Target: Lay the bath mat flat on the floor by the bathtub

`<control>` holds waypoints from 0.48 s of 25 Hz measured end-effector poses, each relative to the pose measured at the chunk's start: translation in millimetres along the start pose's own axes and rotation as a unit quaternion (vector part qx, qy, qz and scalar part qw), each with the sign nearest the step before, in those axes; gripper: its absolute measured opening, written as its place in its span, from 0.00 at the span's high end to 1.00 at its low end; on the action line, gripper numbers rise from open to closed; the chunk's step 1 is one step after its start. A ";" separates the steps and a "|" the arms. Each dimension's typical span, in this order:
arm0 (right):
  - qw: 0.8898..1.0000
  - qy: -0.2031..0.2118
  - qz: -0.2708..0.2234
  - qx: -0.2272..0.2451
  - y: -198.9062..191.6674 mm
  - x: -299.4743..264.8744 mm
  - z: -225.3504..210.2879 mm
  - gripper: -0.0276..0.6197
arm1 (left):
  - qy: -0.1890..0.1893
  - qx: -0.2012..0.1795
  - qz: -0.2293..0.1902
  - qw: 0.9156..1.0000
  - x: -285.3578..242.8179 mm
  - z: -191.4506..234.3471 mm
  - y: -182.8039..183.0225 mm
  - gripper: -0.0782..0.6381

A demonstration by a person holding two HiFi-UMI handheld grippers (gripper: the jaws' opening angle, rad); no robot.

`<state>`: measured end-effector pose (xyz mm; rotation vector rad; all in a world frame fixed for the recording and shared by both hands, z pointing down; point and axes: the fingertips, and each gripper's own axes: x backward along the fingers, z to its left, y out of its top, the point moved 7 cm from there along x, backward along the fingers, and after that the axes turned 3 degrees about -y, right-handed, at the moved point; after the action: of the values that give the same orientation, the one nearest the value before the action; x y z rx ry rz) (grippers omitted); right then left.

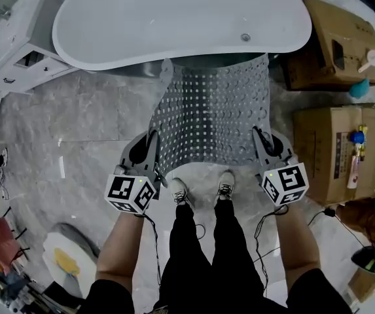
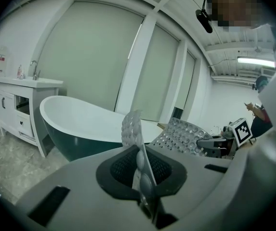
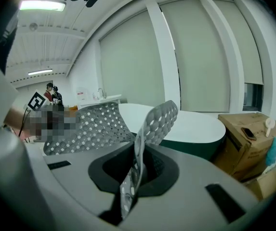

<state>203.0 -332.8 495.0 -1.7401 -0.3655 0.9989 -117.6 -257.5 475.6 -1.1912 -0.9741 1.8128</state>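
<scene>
A grey perforated bath mat (image 1: 213, 113) hangs spread between my two grippers above the marble floor, in front of the white bathtub (image 1: 174, 18). The left gripper (image 1: 153, 150) is shut on the mat's near left corner; in the left gripper view the mat's edge (image 2: 140, 150) stands pinched between the jaws. On the mat's near right corner the right gripper (image 1: 260, 146) is shut too, with the bubbled edge (image 3: 138, 153) caught between its jaws. The mat's far edge curls up by the tub's side.
A white vanity cabinet (image 1: 14, 51) stands left of the tub. Cardboard boxes (image 1: 344, 149) with small items on top sit at the right. The person's feet (image 1: 203, 190) stand just behind the mat. Cables trail on the floor (image 1: 63, 129).
</scene>
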 end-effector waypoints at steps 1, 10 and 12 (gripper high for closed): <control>1.000 0.001 0.001 0.000 -7.8 -7.2 0.2 0.91 | 0.003 -0.003 0.001 1.000 -4.7 5.0 -7.8 0.85; 1.000 0.011 0.000 0.015 -85.8 -68.8 -4.9 0.91 | 0.018 -0.042 0.005 0.999 -43.0 42.9 -86.1 0.85; 1.000 0.013 0.000 0.021 -106.3 -83.7 -5.8 0.91 | 0.020 -0.037 0.006 0.999 -51.2 54.0 -109.2 0.85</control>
<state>179.6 -348.5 627.4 -1.7143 -0.3259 0.9773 -134.7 -265.7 606.4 -1.2761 -1.0205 1.7702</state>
